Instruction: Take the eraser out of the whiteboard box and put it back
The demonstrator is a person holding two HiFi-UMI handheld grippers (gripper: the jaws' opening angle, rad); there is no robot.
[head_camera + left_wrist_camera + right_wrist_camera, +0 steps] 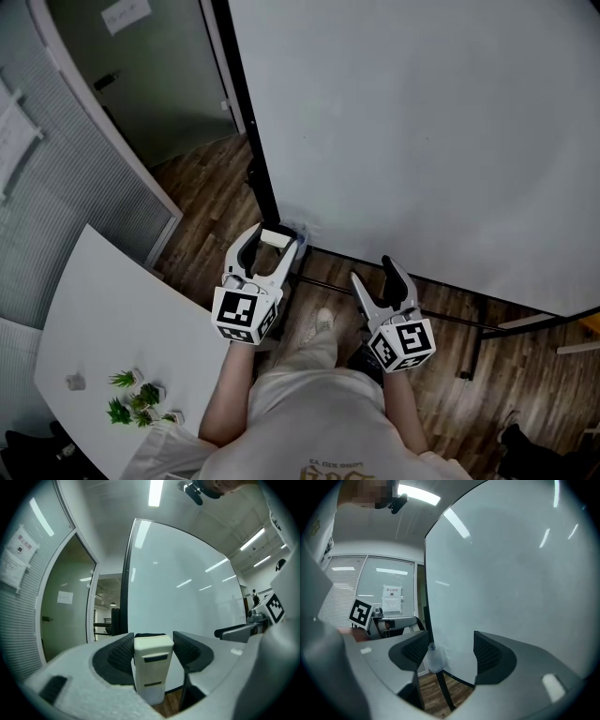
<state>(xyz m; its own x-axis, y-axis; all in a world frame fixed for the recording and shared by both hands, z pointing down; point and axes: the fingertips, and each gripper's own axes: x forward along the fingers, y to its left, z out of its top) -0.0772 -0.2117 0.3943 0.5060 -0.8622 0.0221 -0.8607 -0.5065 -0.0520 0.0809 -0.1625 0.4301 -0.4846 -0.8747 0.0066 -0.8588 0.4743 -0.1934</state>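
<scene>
Eraser point(152, 667) is a chunky cream plastic block with a dark felt strip on its far edge. The left claw point(274, 240) is clamped on it, ribbed black pads squeezing both sides. It's held level, out of the box and just short of the whiteboard point(422, 122), by the board's lower left corner. That's where the small clear plastic box point(436, 660) sits. Right claw point(450, 652) is spread wide with nothing in it, pointed at the same smooth white board, further right along its bottom edge. Dark wood plank floor point(216, 178) runs under the board.
</scene>
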